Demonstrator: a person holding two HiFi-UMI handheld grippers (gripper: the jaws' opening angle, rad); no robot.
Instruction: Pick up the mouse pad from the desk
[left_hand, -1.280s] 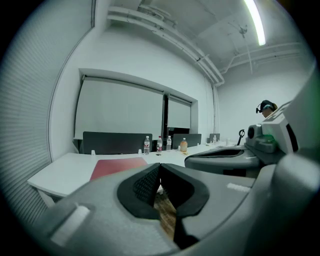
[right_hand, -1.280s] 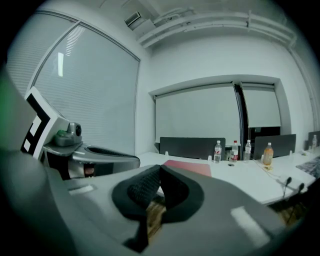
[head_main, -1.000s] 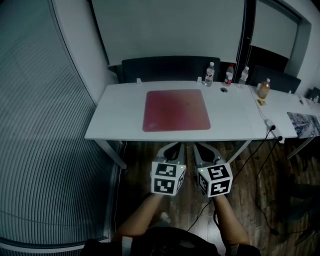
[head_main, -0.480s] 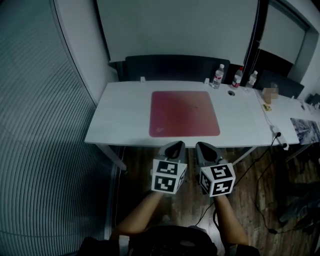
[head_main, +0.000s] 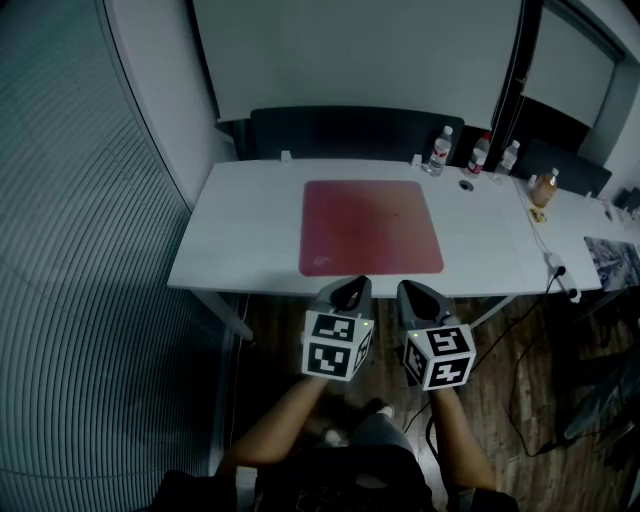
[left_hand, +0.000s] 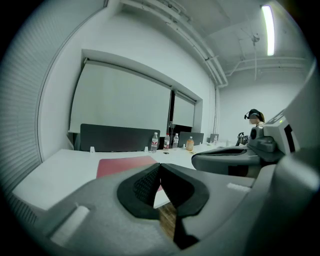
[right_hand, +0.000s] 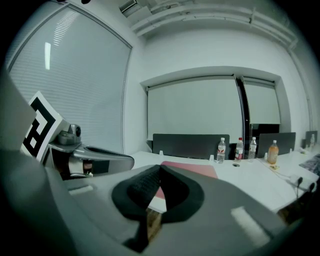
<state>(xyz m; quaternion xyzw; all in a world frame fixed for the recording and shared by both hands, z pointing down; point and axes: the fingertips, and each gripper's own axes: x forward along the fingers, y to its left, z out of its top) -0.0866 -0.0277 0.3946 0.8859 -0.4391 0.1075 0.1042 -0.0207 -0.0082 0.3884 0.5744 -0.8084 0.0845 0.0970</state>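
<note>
A flat red mouse pad (head_main: 370, 226) lies in the middle of the white desk (head_main: 240, 235); it also shows as a red strip (left_hand: 122, 164) in the left gripper view and as a red strip (right_hand: 192, 168) in the right gripper view. Both grippers hang side by side just short of the desk's near edge, over the floor. My left gripper (head_main: 349, 290) is shut with nothing in it, its pads meeting (left_hand: 160, 165). To its right, my right gripper (head_main: 415, 291) is shut and empty too, pads together (right_hand: 160, 167).
Three water bottles (head_main: 442, 150) and an amber bottle (head_main: 544, 188) stand at the desk's far right. A dark partition (head_main: 345, 133) runs behind the desk. Cables (head_main: 530, 400) trail over the wooden floor at right. A slatted blind wall (head_main: 80, 300) closes the left side.
Both grippers have moved forward together toward the desk's near edge, and the view has shifted so the desk and mouse pad sit a little further right.
</note>
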